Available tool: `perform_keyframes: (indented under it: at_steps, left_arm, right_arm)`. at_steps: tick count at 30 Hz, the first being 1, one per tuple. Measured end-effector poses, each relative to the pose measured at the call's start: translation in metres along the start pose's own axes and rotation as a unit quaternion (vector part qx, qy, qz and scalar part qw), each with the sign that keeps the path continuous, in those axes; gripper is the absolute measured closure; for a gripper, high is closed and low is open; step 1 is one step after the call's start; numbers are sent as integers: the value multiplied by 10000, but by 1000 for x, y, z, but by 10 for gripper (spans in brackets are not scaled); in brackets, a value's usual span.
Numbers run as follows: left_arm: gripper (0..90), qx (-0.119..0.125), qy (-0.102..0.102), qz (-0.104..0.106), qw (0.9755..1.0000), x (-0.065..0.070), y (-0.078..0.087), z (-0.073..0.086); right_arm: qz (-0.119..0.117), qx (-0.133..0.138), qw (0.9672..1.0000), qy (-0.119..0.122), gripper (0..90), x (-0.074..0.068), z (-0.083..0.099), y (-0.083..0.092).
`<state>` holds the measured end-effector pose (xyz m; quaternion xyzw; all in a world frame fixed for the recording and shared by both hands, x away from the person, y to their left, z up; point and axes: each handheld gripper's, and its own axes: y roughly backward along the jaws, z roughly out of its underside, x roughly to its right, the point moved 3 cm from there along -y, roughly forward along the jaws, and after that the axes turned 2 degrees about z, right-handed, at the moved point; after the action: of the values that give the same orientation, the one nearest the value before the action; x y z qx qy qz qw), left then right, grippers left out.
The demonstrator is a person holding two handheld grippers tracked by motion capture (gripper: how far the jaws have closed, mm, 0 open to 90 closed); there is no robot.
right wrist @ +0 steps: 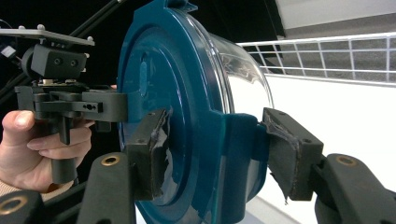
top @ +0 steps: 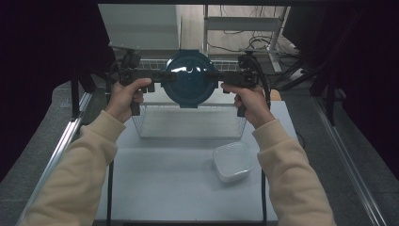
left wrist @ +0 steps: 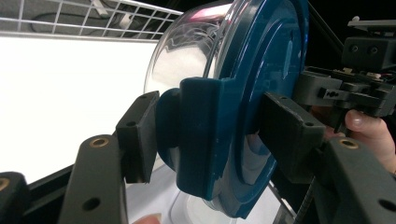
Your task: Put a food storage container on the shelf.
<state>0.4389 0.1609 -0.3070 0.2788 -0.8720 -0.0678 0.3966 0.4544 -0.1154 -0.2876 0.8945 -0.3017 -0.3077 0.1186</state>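
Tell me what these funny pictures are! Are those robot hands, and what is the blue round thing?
No robot here. A person holds a tool in each hand, a hand-held gripper with two black jaws that pinch. The big picture looks down from above: the left hand-held gripper and the right hand-held gripper each clamp one side clip of a blue lid on a clear bowl, lifted over a wire basket. The other two pictures come from small cameras riding on the grippers, so you see the lid up close between the jaws. On the table there is also a clear square tub, sitting alone near the person's right sleeve.
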Motion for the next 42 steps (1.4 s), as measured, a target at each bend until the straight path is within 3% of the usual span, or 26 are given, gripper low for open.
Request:
perform_keyframes:
  at_steps: [4,13,22,26,38,42]
  left_arm:
    - [403,-36,75,10,10000,-10,-7,-3]
    - [402,-129,173,64,9997,-23,-19,-10]
    - [400,-144,317,17,9994,-34,-28,-12]
    - [400,-84,526,29,9986,-39,-31,-15]
    - [375,-73,1007,130,9948,-58,-45,-24]
    - [368,-54,1135,177,9934,-63,-48,-24]
  right_arm:
    - [16,-38,10000,-82,423,12,-2,-9]
    - [82,-65,9998,-155,423,24,-7,-15]
    - [110,-157,9986,-499,416,37,-7,-25]
    - [115,-152,9978,-634,408,42,-8,-29]
    - [40,-222,9917,-1267,378,65,-10,-42]
    - [42,-219,9882,-1513,374,70,-11,-47]
